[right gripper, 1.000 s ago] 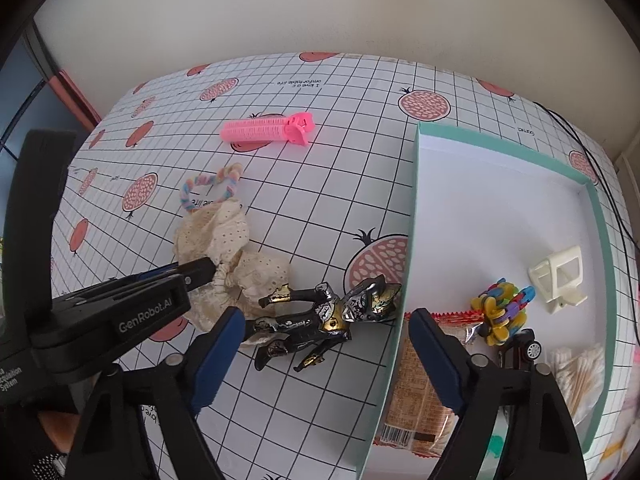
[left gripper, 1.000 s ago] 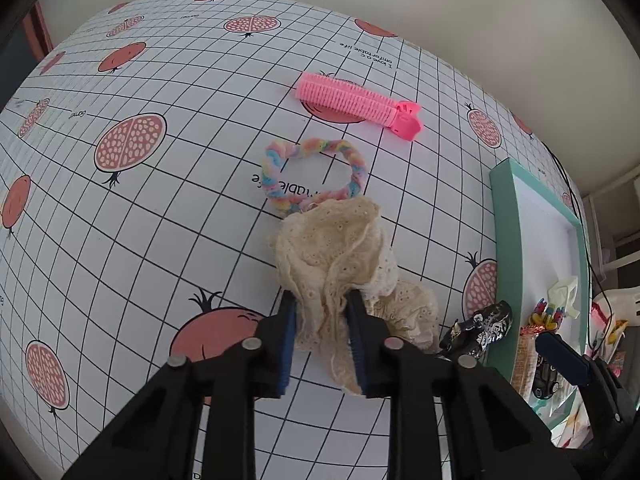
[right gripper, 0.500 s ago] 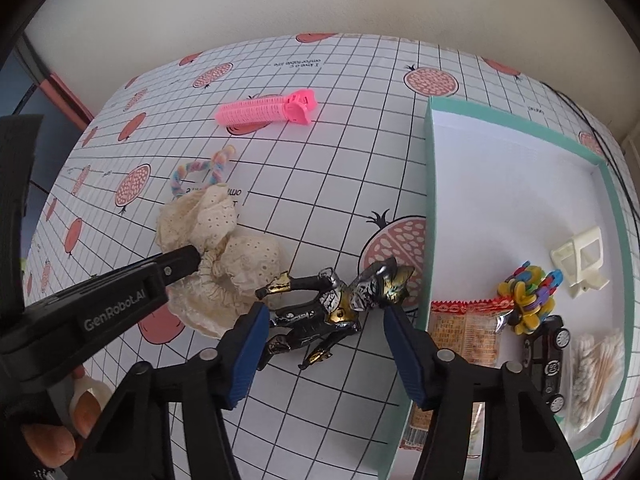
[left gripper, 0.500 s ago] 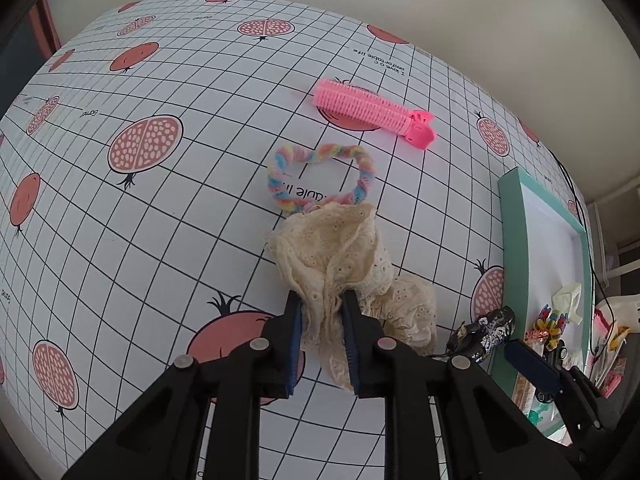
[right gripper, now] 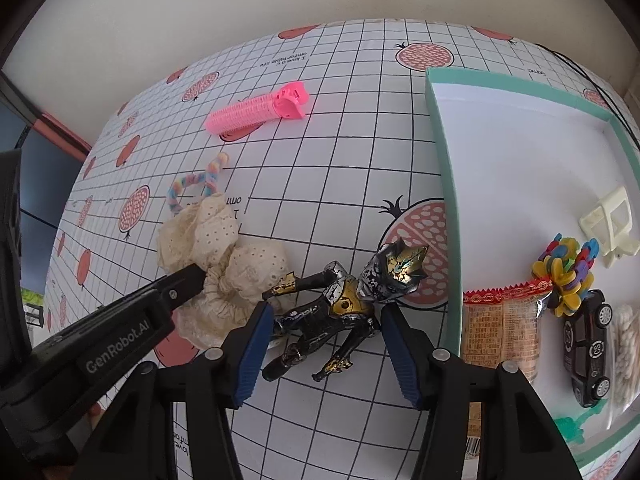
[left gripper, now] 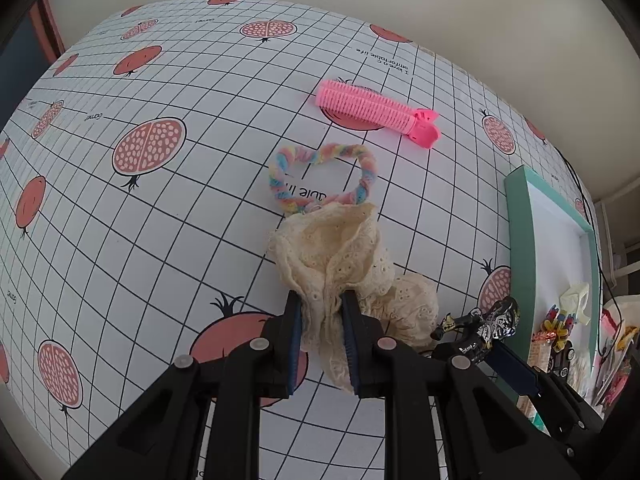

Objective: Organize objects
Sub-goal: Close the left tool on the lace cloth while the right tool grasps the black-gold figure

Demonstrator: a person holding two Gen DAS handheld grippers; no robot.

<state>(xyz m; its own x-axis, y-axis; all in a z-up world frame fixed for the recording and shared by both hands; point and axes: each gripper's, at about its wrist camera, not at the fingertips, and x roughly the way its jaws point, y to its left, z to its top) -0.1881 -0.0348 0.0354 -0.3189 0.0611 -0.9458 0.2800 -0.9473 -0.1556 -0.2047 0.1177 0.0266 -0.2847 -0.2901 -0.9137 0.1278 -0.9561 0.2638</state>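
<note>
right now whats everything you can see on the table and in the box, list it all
lace scrunchie: 1, cream, on table, pinched by left tool
braided hair tie: 1, pastel rainbow, just beyond the scrunchie
hair roller clip: 1, pink, far side of table
action figure: 1, black, silver and gold, lying beside the box
box: 1, teal rim, white inside, on the right
snack packet: 1, orange, in box
toy car: 1, black, in box
plastic clip: 1, cream, in box
colourful toy: 1, multicolour, in box
left tool: shut on scrunchie
right tool: closing around figure, pads not yet pressing
</note>
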